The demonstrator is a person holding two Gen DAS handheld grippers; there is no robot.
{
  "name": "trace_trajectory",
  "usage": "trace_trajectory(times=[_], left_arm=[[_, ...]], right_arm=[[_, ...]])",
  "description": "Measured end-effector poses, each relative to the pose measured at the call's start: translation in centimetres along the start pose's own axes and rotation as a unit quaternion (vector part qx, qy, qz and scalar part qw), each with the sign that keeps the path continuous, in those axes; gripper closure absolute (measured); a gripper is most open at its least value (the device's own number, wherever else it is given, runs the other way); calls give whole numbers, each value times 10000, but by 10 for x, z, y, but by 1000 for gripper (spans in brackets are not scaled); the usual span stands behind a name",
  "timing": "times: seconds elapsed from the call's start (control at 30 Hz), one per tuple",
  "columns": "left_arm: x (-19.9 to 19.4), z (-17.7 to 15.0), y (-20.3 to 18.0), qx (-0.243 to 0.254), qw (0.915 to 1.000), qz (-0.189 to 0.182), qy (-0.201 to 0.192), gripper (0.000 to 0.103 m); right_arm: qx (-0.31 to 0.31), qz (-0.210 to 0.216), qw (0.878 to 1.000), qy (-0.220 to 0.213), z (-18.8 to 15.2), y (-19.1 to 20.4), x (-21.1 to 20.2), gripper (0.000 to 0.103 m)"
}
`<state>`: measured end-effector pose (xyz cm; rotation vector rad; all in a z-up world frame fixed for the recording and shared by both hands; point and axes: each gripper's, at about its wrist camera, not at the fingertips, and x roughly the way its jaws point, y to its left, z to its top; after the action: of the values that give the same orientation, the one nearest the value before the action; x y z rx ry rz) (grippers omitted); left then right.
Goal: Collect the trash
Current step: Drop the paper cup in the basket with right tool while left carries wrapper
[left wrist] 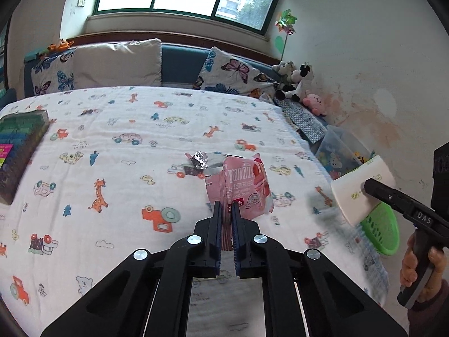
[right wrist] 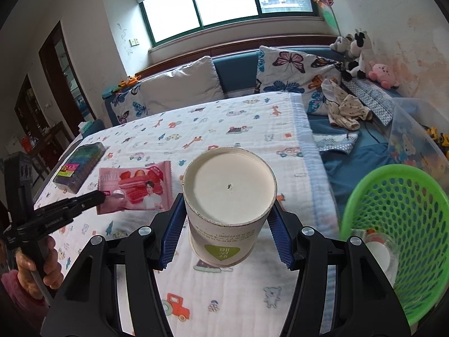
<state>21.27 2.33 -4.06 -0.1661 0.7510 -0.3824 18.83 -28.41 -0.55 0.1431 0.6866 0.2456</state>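
Observation:
My left gripper [left wrist: 226, 206] is shut on the near edge of a pink snack wrapper [left wrist: 241, 185] lying on the printed bed cover; it also shows in the right wrist view [right wrist: 134, 188]. A crumpled foil piece [left wrist: 199, 160] lies at the wrapper's far end. My right gripper [right wrist: 228, 205] is shut on a white paper cup [right wrist: 228, 196], bottom toward the camera, held above the cover. The cup also shows in the left wrist view [left wrist: 362, 188]. A green mesh basket [right wrist: 398, 224] stands at the right of the bed edge with some trash inside.
A box of coloured blocks [left wrist: 19, 143] sits on the left of the cover. Pillows [left wrist: 118, 61] and plush toys [left wrist: 294, 81] line the far side. A clear toy bin [right wrist: 415, 137] sits right of the bed.

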Motion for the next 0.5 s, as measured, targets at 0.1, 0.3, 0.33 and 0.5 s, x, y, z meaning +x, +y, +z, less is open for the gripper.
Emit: trace_trajectory(times=[0.1, 0.3, 0.33, 0.5], left_arm=[[-9, 3, -13, 62, 9999, -130, -74, 96], [-22, 10, -53, 381, 9982, -414, -227, 96], [-22, 11, -60, 425, 9977, -475, -240, 96], [-19, 17, -100, 662, 9946, -756, -243, 96]], right_arm=[[40, -125, 9999, -57, -4, -12, -14, 45], [180, -573, 9981, -106, -13, -52, -44, 45], [218, -695, 9973, -118, -16, -61, -51, 45], [401, -1165, 9922, -172, -25, -99, -77, 45]])
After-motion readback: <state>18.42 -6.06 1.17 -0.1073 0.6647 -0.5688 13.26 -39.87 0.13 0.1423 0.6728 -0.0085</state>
